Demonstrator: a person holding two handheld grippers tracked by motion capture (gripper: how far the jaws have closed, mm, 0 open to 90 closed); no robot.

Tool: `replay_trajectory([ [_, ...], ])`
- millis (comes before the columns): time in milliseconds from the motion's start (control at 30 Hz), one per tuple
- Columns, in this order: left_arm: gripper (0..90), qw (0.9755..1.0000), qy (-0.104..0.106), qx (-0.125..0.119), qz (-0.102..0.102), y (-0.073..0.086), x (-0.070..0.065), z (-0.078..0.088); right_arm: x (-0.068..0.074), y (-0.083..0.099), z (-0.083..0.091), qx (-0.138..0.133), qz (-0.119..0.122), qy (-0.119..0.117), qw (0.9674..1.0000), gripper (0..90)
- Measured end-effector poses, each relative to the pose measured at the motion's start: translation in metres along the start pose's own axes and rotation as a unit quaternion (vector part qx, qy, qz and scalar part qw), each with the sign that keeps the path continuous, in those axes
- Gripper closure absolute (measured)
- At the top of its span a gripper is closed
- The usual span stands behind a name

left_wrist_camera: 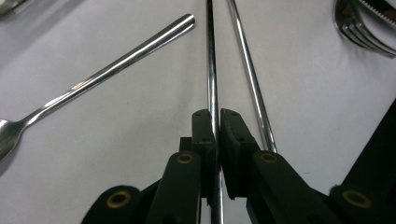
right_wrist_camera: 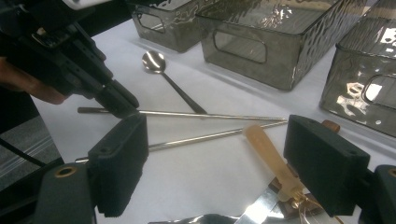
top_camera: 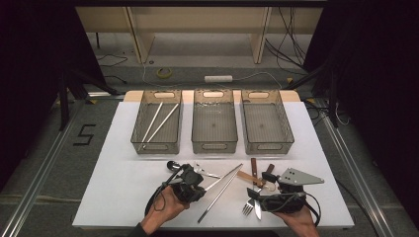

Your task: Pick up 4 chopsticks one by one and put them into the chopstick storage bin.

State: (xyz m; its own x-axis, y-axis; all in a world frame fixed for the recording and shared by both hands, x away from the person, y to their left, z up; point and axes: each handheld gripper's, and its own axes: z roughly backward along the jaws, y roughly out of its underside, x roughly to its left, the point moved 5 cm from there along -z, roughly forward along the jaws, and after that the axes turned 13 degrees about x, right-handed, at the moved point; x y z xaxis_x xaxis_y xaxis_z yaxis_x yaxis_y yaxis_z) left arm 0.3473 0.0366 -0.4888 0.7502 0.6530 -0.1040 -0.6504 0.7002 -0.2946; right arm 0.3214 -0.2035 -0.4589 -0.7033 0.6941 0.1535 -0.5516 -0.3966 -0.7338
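My left gripper (left_wrist_camera: 217, 114) is shut on a thin metal chopstick (left_wrist_camera: 212, 70), which runs straight ahead between its pads. A second metal chopstick (left_wrist_camera: 250, 79) lies just to the right of it on the white table. In the high view the left gripper (top_camera: 202, 186) sits at the front centre-left, at the chopstick pair (top_camera: 225, 177). My right gripper (right_wrist_camera: 219, 140) stands open with its pads wide apart. A pale-handled utensil (right_wrist_camera: 268, 149) lies on the table between the jaws, and neither pad presses on it. The right gripper view also has the left gripper (right_wrist_camera: 116, 100) clamped on the far chopstick (right_wrist_camera: 210, 115).
Three grey baskets stand in a row at the back: the left one (top_camera: 155, 146) holds two white chopsticks (top_camera: 158, 121), beside the middle (top_camera: 214, 146) and right (top_camera: 268, 146) baskets. A spoon (top_camera: 173, 165), a fork (top_camera: 247, 207), a knife (top_camera: 258, 211) and a brown-handled utensil (top_camera: 254, 167) lie near the grippers.
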Motion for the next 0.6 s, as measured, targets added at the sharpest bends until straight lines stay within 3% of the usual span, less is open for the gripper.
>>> replay_trajectory([
  [333, 84.7, 0.9997, 0.004, -0.024, -0.004, -0.001, 0.003, 0.016, 0.0, 0.0, 0.0, 0.0, 0.001, 0.0, 1.0, 23.1],
  [600, 84.6, 0.9984, 0.008, -0.056, -0.001, -0.002, 0.01, 0.038, 0.0, 0.0, 0.0, -0.001, 0.001, 0.0, 1.0, 23.1],
])
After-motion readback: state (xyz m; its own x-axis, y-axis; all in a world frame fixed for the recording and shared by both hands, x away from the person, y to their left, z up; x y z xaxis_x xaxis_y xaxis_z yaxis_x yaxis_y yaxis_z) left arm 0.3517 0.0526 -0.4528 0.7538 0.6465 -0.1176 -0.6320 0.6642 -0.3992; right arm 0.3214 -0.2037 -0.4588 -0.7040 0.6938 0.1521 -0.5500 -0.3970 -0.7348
